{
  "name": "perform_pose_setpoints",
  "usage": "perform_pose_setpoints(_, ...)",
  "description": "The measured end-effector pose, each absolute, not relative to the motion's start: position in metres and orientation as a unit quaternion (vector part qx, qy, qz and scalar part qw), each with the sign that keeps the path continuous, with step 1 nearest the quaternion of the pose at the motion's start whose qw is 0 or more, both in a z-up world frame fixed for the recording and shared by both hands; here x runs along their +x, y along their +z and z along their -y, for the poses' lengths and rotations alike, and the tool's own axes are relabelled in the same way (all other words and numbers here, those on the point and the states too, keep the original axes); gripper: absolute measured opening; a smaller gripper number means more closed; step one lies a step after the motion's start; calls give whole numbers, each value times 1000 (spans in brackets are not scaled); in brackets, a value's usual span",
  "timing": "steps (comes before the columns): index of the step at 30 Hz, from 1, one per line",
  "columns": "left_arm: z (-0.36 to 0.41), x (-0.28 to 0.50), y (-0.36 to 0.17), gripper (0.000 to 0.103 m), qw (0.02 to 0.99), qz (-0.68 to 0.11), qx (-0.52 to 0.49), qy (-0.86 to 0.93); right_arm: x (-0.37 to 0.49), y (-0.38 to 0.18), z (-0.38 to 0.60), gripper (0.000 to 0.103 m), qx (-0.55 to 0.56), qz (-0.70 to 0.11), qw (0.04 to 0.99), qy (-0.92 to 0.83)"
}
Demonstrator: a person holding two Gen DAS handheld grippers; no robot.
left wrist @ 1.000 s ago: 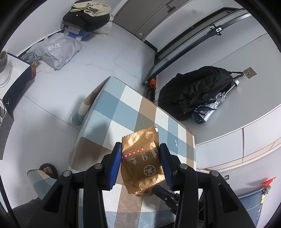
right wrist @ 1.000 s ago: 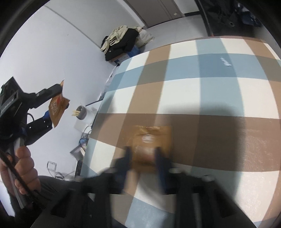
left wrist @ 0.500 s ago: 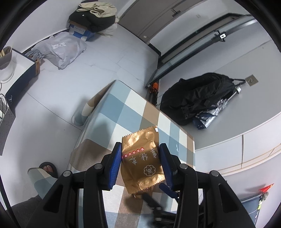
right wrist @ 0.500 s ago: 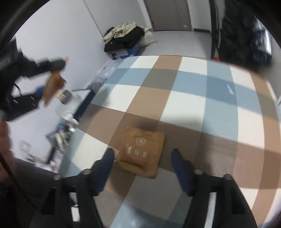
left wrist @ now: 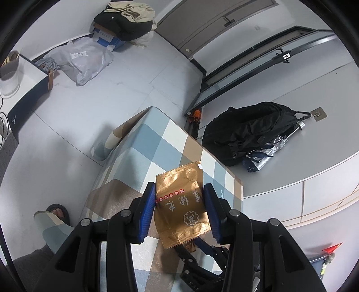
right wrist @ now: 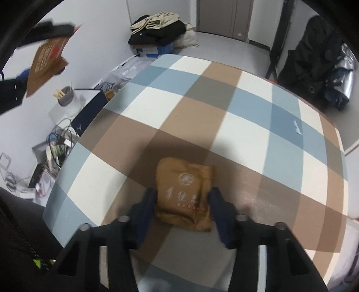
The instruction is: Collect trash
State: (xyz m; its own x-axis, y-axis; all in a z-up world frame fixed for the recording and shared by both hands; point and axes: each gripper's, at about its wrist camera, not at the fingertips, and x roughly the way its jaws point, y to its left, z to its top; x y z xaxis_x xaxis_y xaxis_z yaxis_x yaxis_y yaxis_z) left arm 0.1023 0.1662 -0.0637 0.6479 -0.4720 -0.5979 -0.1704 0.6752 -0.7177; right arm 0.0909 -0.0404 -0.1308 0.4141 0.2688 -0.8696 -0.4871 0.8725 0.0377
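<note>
The checked blue, white and brown tablecloth-covered table (right wrist: pixel 224 125) fills most of the right wrist view; its bare top leaves nothing in the way of either tool. On the grey floor in the left wrist view, a black backpack (left wrist: pixel 251 132) slumps at centre right with a folded silver umbrella (left wrist: pixel 267 150) against it. A grey plastic bag (left wrist: pixel 83 60) lies upper left, and a heap of black and beige clothes (left wrist: pixel 128 20) sits on a blue box at the top. A sandalled foot (left wrist: pixel 57 212) shows lower left.

The left gripper (left wrist: pixel 179 206) is clenched on a crinkled gold foil snack wrapper (left wrist: pixel 181 202), held above the table. The right gripper (right wrist: pixel 182 202) is closing around a second gold foil wrapper (right wrist: pixel 185 191), which lies flat on a brown square at lower centre, its sides at the blue pads. Half a second ago those jaws stood far wider, well clear of it.
</note>
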Motion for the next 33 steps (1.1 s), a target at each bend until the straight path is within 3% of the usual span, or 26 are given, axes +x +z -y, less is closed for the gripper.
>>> perform_pose_setpoints(1, -166, 102, -63, 38, 819, -409, -392, -93, 91, -130, 45, 41, -100, -492, 833, 233)
perform_pose_setpoints(3, -165, 101, -62, 38, 819, -408, -391, -95, 90, -126, 50, 12, -74, -494, 830, 249)
perform_pose_setpoints(19, -161, 99, -58, 38, 824, -407, -381, -100, 91, -91, 91, 2, 16, -476, 844, 248)
perform_pose_setpoints(33, -61, 109, -34, 38, 849, -427, -266, -163, 36, 27, 228, 2, 108, -366, 891, 248)
